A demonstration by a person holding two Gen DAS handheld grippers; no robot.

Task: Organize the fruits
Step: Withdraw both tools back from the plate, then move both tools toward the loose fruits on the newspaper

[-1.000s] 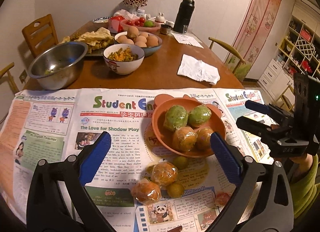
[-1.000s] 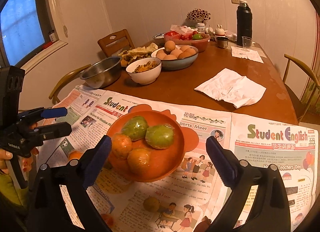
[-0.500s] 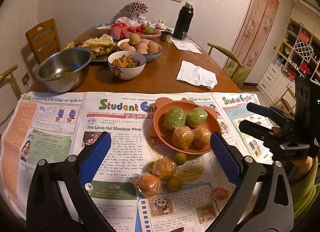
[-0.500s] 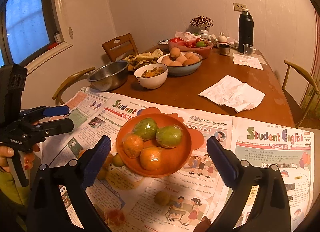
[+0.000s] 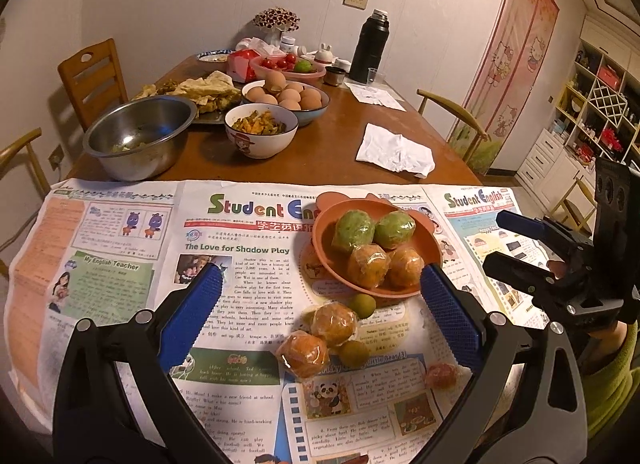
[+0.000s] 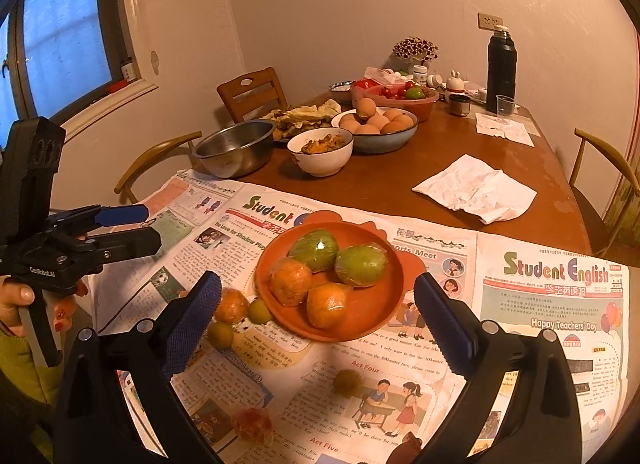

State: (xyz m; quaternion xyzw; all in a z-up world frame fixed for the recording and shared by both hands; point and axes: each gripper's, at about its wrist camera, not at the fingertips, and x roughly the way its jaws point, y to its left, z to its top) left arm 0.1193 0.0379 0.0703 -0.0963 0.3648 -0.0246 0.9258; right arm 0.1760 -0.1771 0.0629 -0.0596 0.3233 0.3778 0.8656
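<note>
Both grippers have pulled back and up from the orange plate (image 5: 434,250), widening the view. The left gripper (image 5: 320,316) and right gripper (image 6: 318,324) hang spread, empty. 4 wrapped fruits (image 6: 320,264) sit ahead on the plate; 2 wrapped oranges (image 5: 334,324) below the left tips look next.

Glossy film wraps the oranges (image 5: 367,266); matt newspaper (image 5: 120,248) covers polished wood table (image 5: 332,152); shiny steel bowl (image 5: 138,136) upper left.
</note>
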